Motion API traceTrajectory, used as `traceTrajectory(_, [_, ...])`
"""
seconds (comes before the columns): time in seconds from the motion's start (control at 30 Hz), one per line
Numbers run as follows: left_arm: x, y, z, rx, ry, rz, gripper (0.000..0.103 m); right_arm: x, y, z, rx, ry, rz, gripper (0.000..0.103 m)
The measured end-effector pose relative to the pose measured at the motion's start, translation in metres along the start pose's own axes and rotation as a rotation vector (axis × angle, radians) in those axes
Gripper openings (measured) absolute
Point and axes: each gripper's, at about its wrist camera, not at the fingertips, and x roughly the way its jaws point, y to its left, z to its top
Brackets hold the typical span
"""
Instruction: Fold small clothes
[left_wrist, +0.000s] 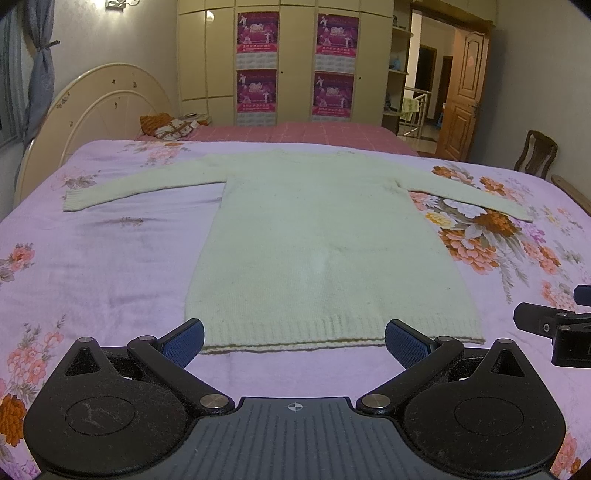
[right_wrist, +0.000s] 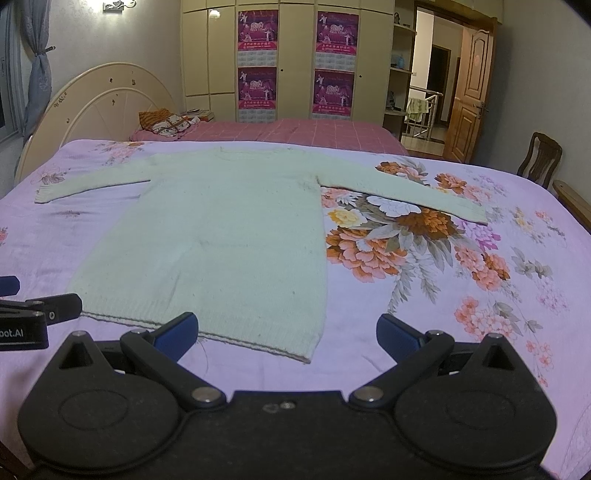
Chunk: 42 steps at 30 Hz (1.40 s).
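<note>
A pale cream knitted sweater (left_wrist: 325, 236) lies flat on the bed, hem towards me, both sleeves spread out to the sides. It also shows in the right wrist view (right_wrist: 221, 236). My left gripper (left_wrist: 293, 341) is open and empty, hovering just before the hem's middle. My right gripper (right_wrist: 286, 334) is open and empty, near the hem's right corner. The right gripper's tip shows at the right edge of the left wrist view (left_wrist: 554, 325); the left gripper's tip shows at the left edge of the right wrist view (right_wrist: 37, 314).
The bed has a lilac flowered sheet (left_wrist: 92, 258) and a cream headboard (left_wrist: 103, 107) at the left. A second bed with a pink cover (left_wrist: 303, 134) lies behind. A wooden chair (left_wrist: 535, 151) stands at the right, by an open door (left_wrist: 463, 96).
</note>
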Motion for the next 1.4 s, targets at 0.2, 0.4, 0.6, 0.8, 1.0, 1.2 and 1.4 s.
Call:
traceTrajectory(0.2, [0.002, 0.002, 0.0, -0.01, 0.003, 0.004, 0.103, 0.002, 0.001, 0.002, -0.002, 0.001, 0.003, 0.102])
traceTrajectory(0.4, [0.002, 0.002, 0.0, -0.013, 0.004, 0.007, 0.103, 0.002, 0.001, 0.002, -0.002, 0.0, 0.002, 0.102])
traceTrajectory(0.6, [0.004, 0.003, 0.0, -0.021, 0.007, 0.007, 0.103, 0.004, 0.003, 0.002, -0.003, 0.0, 0.003, 0.102])
traceTrajectory(0.8, [0.008, 0.019, 0.011, -0.08, -0.016, -0.04, 0.103, 0.01, -0.001, 0.006, 0.011, -0.013, -0.01, 0.102])
traceTrajectory(1.0, [0.031, 0.032, 0.033, -0.1, -0.03, -0.087, 0.103, 0.016, -0.031, 0.015, 0.073, -0.096, -0.044, 0.102])
traceTrajectory(1.2, [0.049, 0.04, 0.06, -0.138, -0.236, -0.078, 0.103, 0.034, -0.073, 0.031, 0.144, -0.188, -0.099, 0.102])
traceTrajectory(1.4, [0.112, 0.038, 0.106, -0.021, -0.237, 0.034, 0.103, 0.074, -0.131, 0.063, 0.248, -0.239, -0.174, 0.092])
